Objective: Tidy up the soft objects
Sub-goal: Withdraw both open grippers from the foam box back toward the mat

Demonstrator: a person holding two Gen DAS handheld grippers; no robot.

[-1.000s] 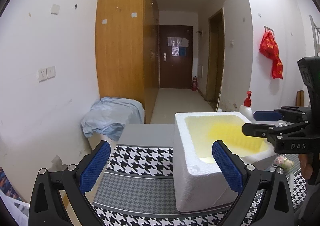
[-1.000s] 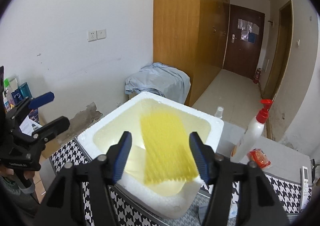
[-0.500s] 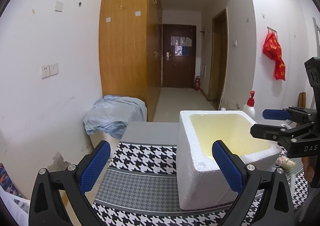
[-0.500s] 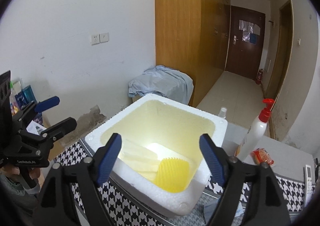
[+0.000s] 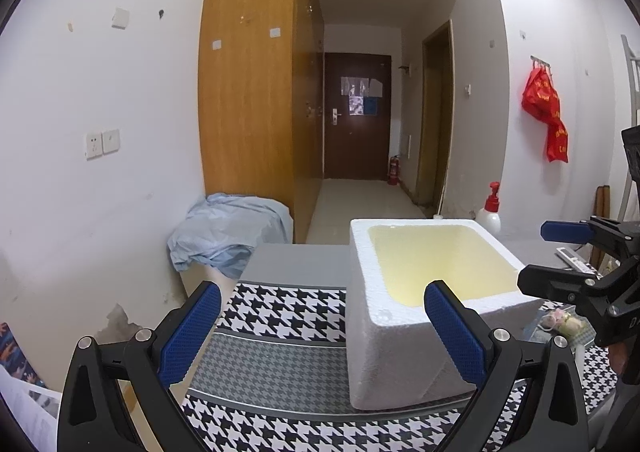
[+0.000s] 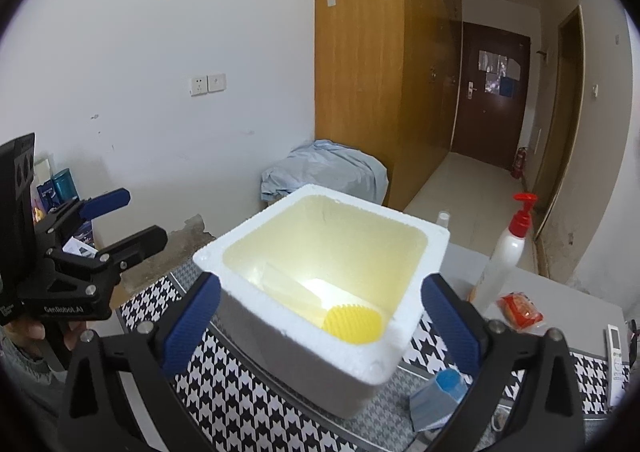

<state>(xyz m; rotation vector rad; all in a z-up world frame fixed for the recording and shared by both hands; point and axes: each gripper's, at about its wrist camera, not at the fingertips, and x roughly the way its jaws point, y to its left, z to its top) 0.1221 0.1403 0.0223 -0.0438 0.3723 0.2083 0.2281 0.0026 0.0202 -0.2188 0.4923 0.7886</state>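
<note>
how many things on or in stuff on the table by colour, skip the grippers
white: 3, foam box, pump bottle, remote
yellow: 1, ridged mat in the box
red: 1, snack packet
blue: 1, packet by the box
total: 6

- Foam box (image 6: 320, 292) sits centre frame in right wrist view, on the patterned mat (image 6: 248, 392).
- Ridged pad (image 6: 352, 324) lies inside the box, at its near-right corner.
- Pump bottle (image 6: 506, 256) stands right of the box; a packet (image 6: 520, 312) lies just below-right of it.
- Remote (image 6: 614, 352) at the right edge.
- Cloth heap (image 6: 324, 176) behind the box, against the wardrobe (image 6: 360, 72).
- Door (image 5: 356, 116) at the corridor's far end, upper centre of left wrist view.
</note>
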